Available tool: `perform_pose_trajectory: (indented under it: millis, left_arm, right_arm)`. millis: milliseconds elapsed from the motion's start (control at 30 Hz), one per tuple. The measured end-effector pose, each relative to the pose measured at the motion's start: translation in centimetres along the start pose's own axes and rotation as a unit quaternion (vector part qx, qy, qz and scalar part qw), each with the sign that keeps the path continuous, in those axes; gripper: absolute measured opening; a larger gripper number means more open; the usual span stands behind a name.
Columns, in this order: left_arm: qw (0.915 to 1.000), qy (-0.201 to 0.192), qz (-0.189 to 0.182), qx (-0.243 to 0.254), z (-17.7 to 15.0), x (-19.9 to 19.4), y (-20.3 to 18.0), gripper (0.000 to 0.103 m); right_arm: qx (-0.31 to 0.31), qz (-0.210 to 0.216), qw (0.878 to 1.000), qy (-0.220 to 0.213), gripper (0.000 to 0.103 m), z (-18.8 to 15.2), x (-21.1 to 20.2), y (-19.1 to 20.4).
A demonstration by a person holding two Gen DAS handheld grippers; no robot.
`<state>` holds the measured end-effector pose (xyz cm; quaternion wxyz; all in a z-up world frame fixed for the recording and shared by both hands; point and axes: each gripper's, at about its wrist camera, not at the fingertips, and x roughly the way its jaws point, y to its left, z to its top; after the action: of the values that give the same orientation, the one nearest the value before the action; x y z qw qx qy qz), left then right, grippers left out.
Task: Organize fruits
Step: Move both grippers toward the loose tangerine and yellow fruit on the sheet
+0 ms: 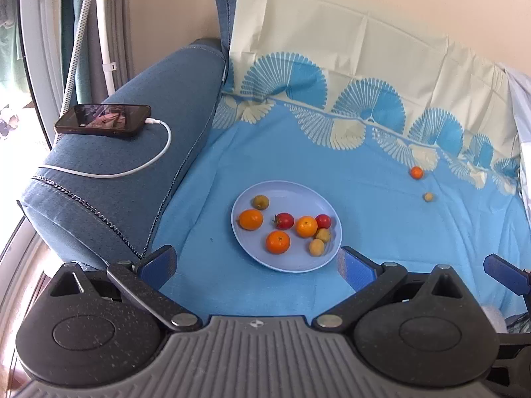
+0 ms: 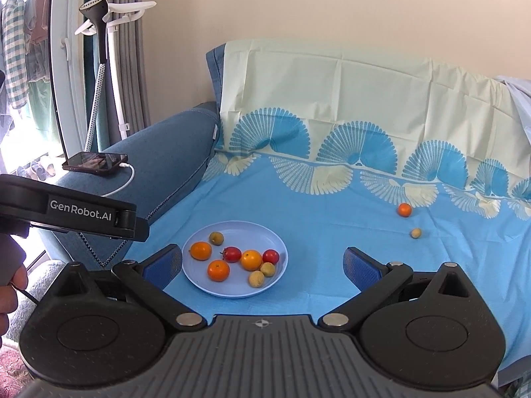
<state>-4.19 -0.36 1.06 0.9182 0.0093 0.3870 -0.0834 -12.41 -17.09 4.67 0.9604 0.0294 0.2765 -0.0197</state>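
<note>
A pale blue plate [image 1: 292, 263] [image 2: 199, 283] lies on the blue sheet and holds several small fruits: oranges, red ones and yellowish ones. A loose small orange [image 1: 416, 172] [image 2: 404, 209] and a small yellowish fruit [image 1: 428, 196] [image 2: 415, 232] lie on the sheet far to the right of the plate. My left gripper [image 1: 257, 267] is open and empty, just in front of the plate. My right gripper [image 2: 262, 265] is open and empty, with the plate between its fingers' line of sight at left.
The blue sofa armrest [image 1: 132, 172] on the left carries a phone [image 1: 103, 120] on a white charging cable [image 1: 159, 152]. The sheet [image 1: 365, 232] runs up the backrest. A garment steamer [image 2: 99, 26] stands by the window. The left gripper's body [image 2: 79, 215] shows at left.
</note>
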Motion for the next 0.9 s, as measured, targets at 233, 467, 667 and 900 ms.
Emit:
perform_pose_trajectory:
  millis: [233, 467, 667, 900]
  left_arm:
    - [0.9995, 0.025, 0.01, 0.014, 0.5, 2.5, -0.7, 0.103]
    - [0.9982, 0.053, 0.015, 0.025, 2.4, 5.8, -2.5, 0.103]
    - [0.9966, 0.062, 0.003, 0.054, 5.7, 9.8, -7.4, 0.103]
    - [0.9938, 0.064, -0.028, 0.087, 10.3, 17.0, -16.9, 0.103]
  right_arm:
    - [0.029, 0.0, 0.999, 0.032, 0.102, -0.7, 2.2, -1.2]
    - [0.067, -0.02, 0.996, 0.057, 0.102, -0.9, 5.2, -4.1]
    - [0.119, -0.081, 0.988, 0.055, 0.102, -1.2, 8.0, -10.4]
    - [0.156, -0.199, 0.967, 0.033, 0.102, -1.3, 14.9, -21.6]
